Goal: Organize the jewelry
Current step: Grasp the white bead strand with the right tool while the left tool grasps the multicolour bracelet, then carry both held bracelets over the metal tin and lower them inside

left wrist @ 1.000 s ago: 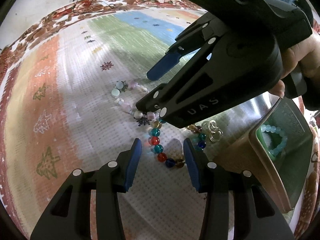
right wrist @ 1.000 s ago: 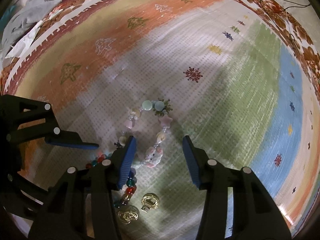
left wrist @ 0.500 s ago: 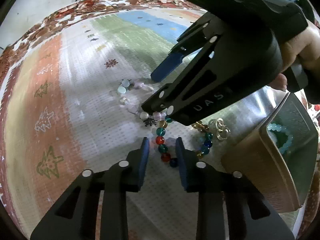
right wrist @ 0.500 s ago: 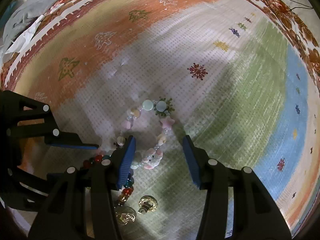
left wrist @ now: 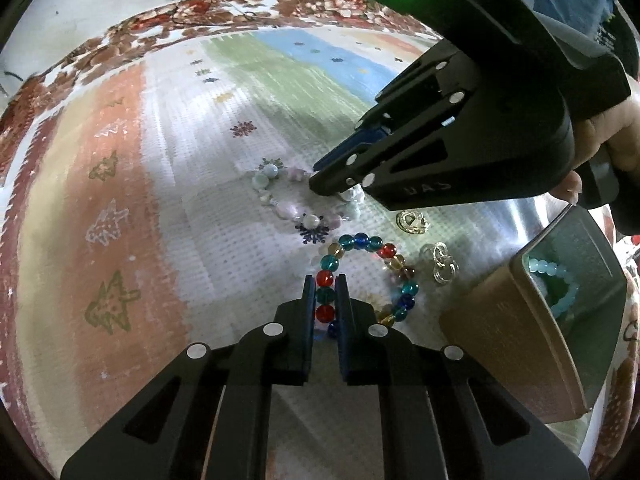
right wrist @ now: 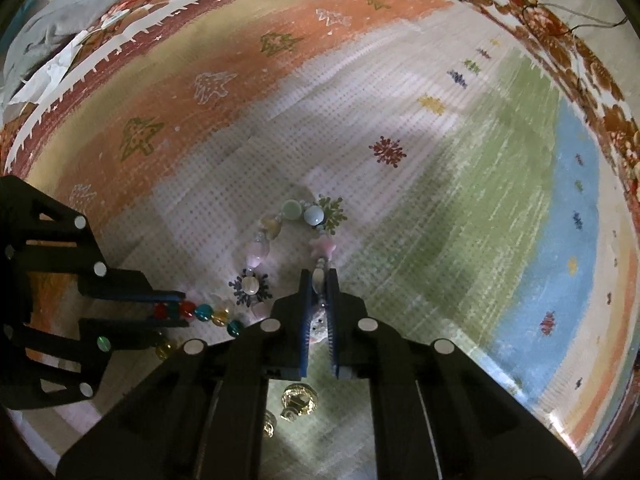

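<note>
While the left tongs (left wrist: 325, 294) pinch the near side of the multicoloured bead bracelet (left wrist: 362, 242), red and teal beads sit squeezed between their pressed-in fingers. That bracelet lies as a loop on the striped woven cloth (left wrist: 168, 240), just in front of the pastel bead bracelet (left wrist: 288, 210). The right tongs (right wrist: 319, 304) are pinched on the pastel bracelet (right wrist: 280, 232), gripping a pale charm and small beads on its right-hand strand; the remaining strand curves away over the cloth (right wrist: 440, 184) past a pink star bead (right wrist: 322, 246). Two gold earrings (left wrist: 411, 221) and linked silver rings (left wrist: 441, 265) rest beside the coloured loop. Farther right, an open tan box (left wrist: 500, 328) holds an aqua bead bracelet (left wrist: 560, 284). Crumpled white cloth (right wrist: 52, 44) lies at the far edge in the right wrist view.
</note>
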